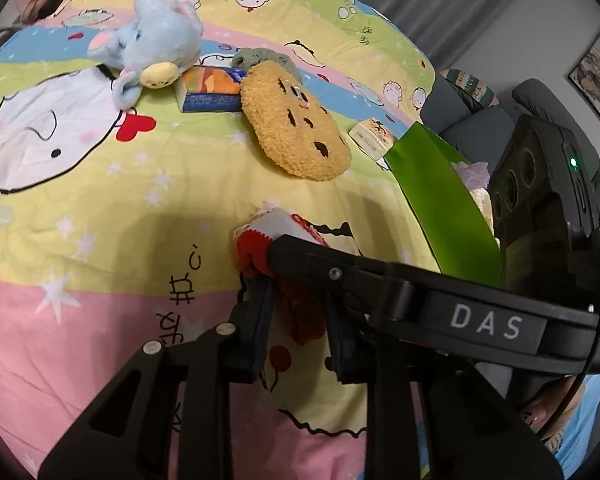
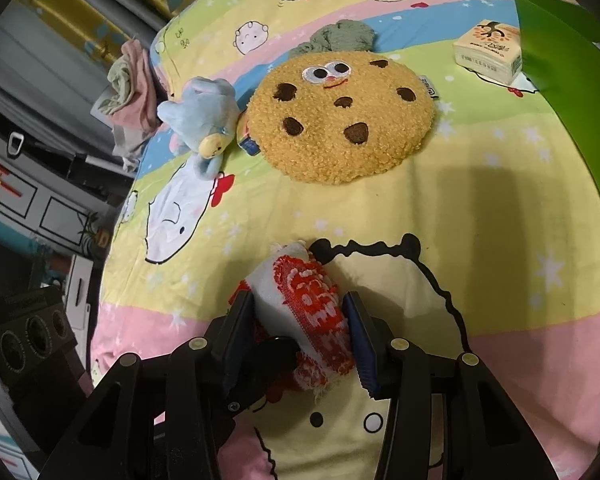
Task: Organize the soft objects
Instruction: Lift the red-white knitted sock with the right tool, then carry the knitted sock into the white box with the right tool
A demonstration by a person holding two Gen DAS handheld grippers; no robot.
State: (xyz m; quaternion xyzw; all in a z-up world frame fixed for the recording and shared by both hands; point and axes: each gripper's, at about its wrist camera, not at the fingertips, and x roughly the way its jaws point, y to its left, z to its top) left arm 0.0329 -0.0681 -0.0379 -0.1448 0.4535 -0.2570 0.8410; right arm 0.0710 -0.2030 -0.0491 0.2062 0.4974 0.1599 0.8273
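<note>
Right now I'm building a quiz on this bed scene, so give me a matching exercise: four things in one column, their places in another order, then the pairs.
Things:
1. round tan cookie-face plush cushion
2. pale blue plush elephant
3. red-and-white knitted cloth
4. cream tissue pack

Places:
A. between the right claw's fingers
B. beside the green bag
C. middle of the bedsheet
D. near the bed's left edge

Pairs: 1-C, 2-D, 3-A, 4-B

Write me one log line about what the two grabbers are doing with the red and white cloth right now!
left gripper: jaws shut on red-and-white cloth | right gripper: jaws shut on same cloth | cloth: on bedsheet
</note>
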